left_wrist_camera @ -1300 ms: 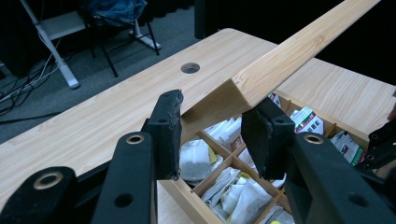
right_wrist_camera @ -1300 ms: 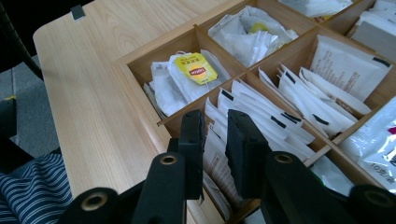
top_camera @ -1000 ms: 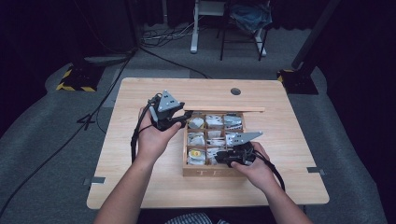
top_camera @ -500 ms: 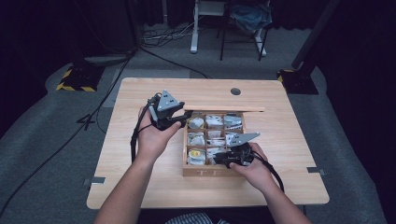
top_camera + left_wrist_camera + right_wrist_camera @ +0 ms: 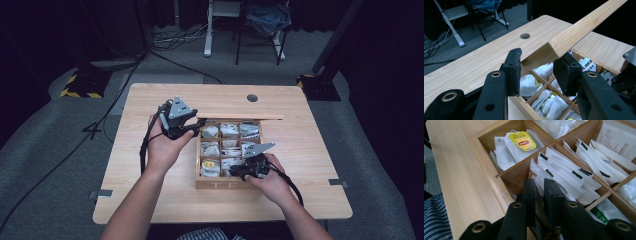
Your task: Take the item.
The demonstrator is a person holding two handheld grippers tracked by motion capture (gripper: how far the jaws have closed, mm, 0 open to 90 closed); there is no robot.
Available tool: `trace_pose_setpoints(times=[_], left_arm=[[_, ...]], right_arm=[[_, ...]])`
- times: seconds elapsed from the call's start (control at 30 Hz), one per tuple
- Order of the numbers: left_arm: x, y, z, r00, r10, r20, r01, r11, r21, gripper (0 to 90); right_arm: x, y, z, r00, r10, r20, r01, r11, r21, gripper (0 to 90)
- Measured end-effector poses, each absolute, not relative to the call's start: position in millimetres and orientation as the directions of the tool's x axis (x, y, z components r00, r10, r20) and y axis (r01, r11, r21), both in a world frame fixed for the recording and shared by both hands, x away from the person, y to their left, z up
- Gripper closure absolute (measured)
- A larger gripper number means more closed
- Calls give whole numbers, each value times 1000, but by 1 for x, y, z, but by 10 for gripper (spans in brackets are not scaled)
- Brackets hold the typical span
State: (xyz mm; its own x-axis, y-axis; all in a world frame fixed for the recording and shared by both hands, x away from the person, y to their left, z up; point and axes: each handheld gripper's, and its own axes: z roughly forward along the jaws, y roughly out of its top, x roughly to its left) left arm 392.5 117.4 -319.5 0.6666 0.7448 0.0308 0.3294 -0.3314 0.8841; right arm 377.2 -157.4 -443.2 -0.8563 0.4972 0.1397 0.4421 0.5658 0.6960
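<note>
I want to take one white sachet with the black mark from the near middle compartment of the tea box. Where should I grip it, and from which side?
Probably grip the upper edge of a white sachet, coming from above. The sachets stand on edge, packed in a leaning row between the wooden dividers, so only their tops are free. The right tool already sits there, its jaws having just been closing on the front sachets.

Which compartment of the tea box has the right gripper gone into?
The right gripper is in the near middle compartment, the one packed with white packets with black ends, beside the corner compartment holding the yellow-tagged tea bag.

Matt pale wood lid (image 5: pixel 584 27), box (image 5: pixel 489 167); paper sachets (image 5: pixel 564 172).
</note>
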Motion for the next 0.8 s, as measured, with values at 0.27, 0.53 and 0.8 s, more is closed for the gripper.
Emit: trace_pose_setpoints(times=[0.27, 0.53, 0.8], left_arm=[[392, 117, -320, 667, 744, 35, 328, -336, 883, 587], [392, 117, -320, 668, 743, 37, 327, -338, 883, 587], [392, 117, -319, 667, 744, 37, 329, -339, 882, 587]], right_arm=[[376, -159, -442, -859, 491, 144, 445, 579, 683, 900], [373, -163, -432, -859, 493, 139, 428, 542, 723, 900], [372, -174, -421, -851, 506, 141, 408, 468, 784, 900]])
